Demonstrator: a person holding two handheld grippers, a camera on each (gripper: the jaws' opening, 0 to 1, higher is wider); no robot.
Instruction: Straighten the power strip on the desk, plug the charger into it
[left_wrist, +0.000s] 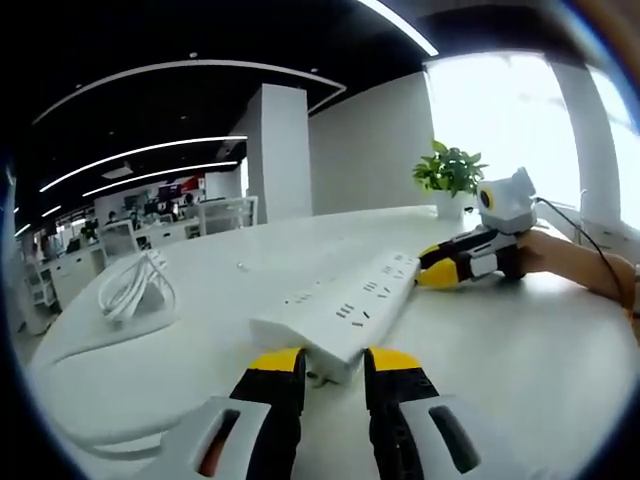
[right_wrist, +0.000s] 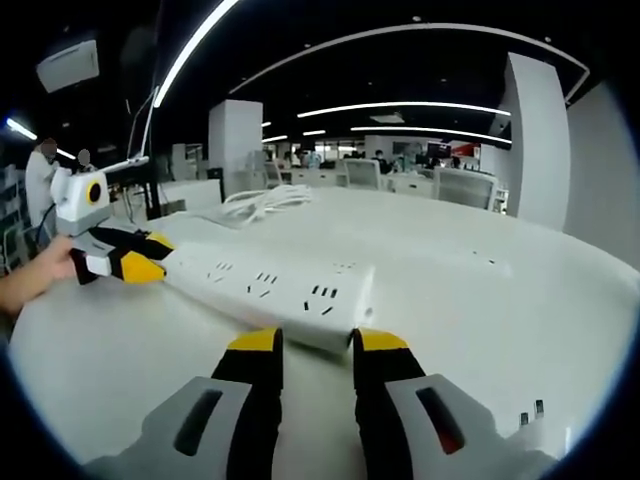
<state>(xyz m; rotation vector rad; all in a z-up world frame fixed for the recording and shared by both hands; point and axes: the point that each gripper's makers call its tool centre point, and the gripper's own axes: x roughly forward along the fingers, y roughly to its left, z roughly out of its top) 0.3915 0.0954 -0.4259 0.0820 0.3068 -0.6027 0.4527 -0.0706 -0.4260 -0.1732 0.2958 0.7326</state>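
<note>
Each claw is working one end of the strip (left_wrist: 345, 305), which is lying flat on the desk (left_wrist: 520, 370). In the left gripper view the left claw (left_wrist: 333, 362) is sitting just short of the near end, jaws apart with the end facing the gap between the tips; whether they are touching it I cannot tell. Across from it, the right claw (left_wrist: 432, 272) is meeting the far end. In the right gripper view the right claw (right_wrist: 316, 345) is likewise spread at its near end, nothing clamped, while the left claw (right_wrist: 140, 265) is at the far end.

To straighten well, I judge both claws should be pushing gently and evenly, swinging the ends together rather than dragging one, keeping the strip flat.

Count: one strip, two claws, one coiled white cable (left_wrist: 132, 288) well off to the left claw's left, one plant (left_wrist: 450, 175) beyond the right claw. At the right claw's lower right, two prongs (right_wrist: 530, 412) are showing, possibly the charger.
</note>
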